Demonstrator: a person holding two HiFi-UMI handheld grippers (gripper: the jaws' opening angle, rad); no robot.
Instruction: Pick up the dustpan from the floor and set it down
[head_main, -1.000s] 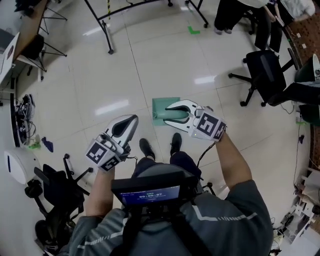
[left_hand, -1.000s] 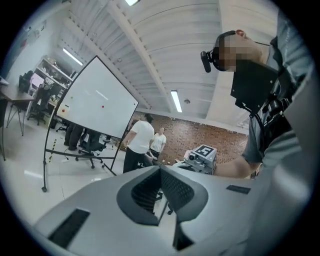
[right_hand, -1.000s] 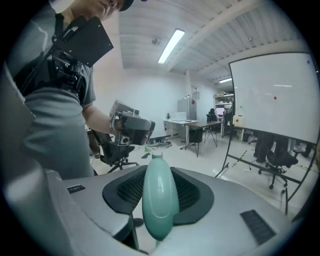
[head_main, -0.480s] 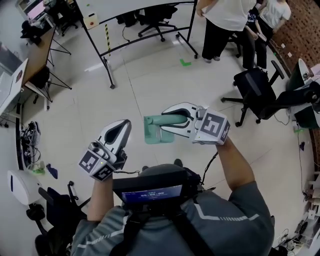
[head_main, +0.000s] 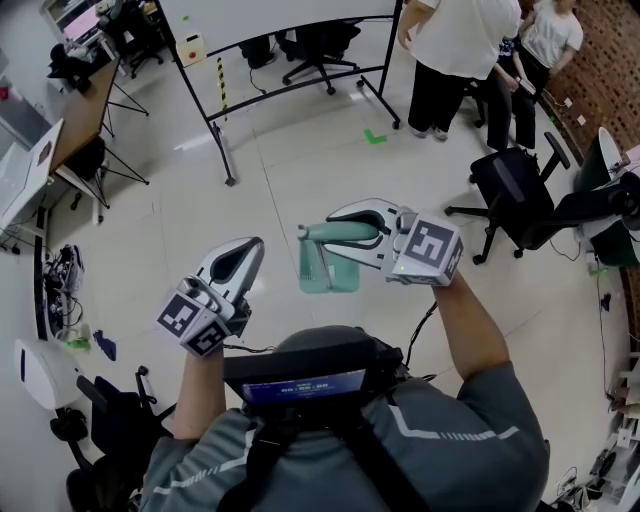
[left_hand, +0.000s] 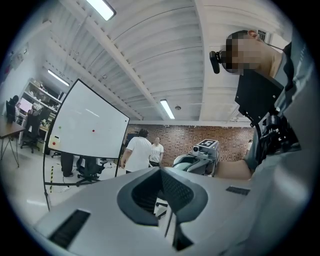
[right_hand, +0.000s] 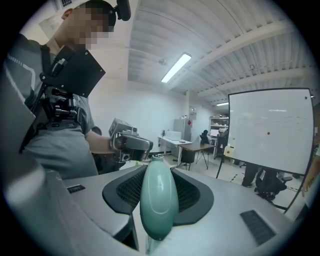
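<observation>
The right gripper (head_main: 338, 230), jaws pinching only the handle of the green dustpan (head_main: 330, 272), may let the pan hanging at 6 o'clock swivel and slip; the left gripper (head_main: 248, 250) has its jaws together, empty.

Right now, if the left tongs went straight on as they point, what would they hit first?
Nothing nearby: the left tongs point into open room, past the dustpan on their right. Farther off, probably the white-shirted person by the whiteboard; depth is unclear.

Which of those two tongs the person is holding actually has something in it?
The right tongs: they are clamped on the handle of the green dustpan, which is held off the floor. The left tongs hold nothing.
</observation>
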